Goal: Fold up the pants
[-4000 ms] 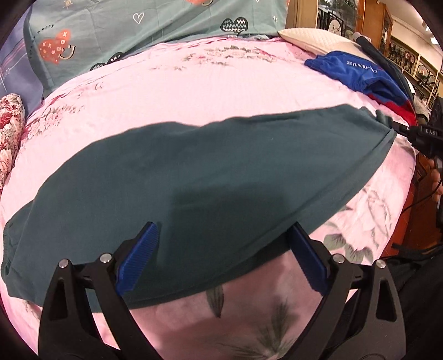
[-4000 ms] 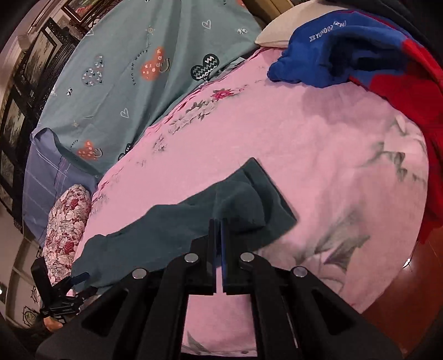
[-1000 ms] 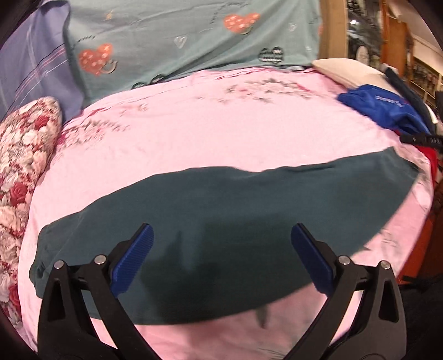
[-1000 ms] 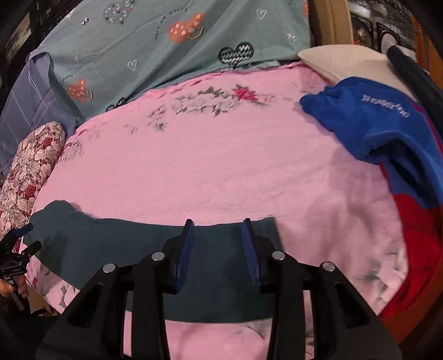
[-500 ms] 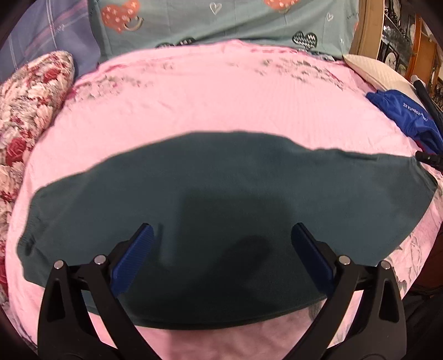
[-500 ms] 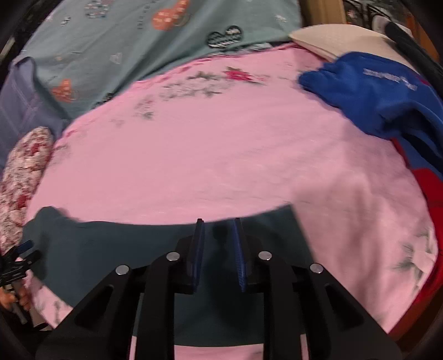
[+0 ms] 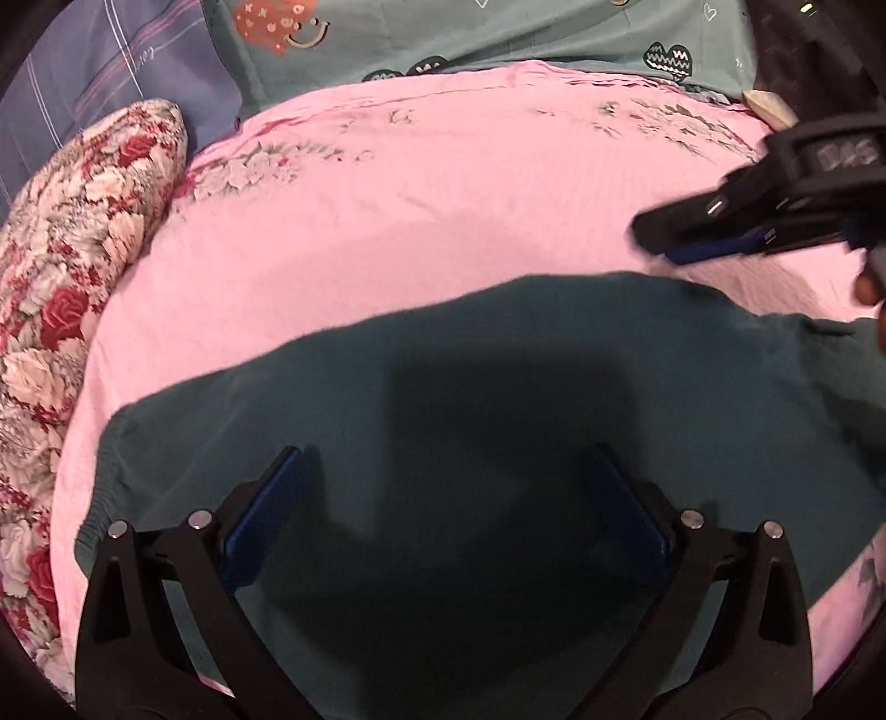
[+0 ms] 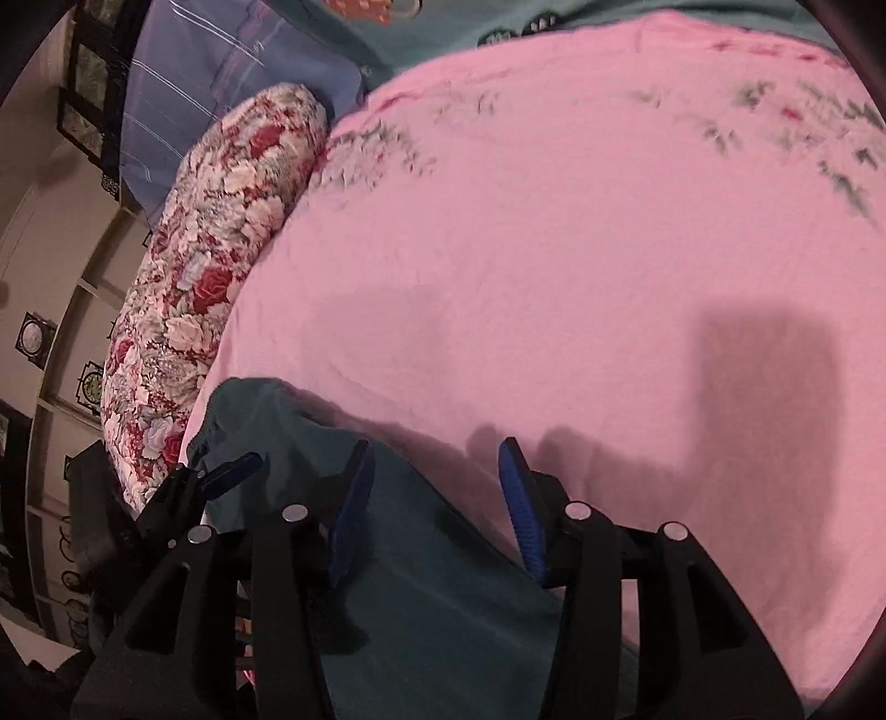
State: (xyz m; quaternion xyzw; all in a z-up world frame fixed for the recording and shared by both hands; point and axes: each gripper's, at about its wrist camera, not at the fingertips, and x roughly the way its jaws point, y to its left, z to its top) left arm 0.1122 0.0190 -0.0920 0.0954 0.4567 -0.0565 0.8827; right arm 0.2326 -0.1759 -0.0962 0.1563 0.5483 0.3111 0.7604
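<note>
I have both grippers, left gripper (image 7: pixel 443 509) wide and right gripper (image 8: pixel 437 487) just opened, empty over the green pants (image 7: pixel 498 443) on the near pink bed (image 7: pixel 443 221), so next maybe grab an edge to fold.

Beyond the dark teal pants (image 7: pixel 498 443) the pink bed sheet (image 7: pixel 443 194) lies bare and open to the far side. A floral bolster (image 7: pixel 72 266) blocks the left edge; pillows (image 7: pixel 498 33) wall the far end.
</note>
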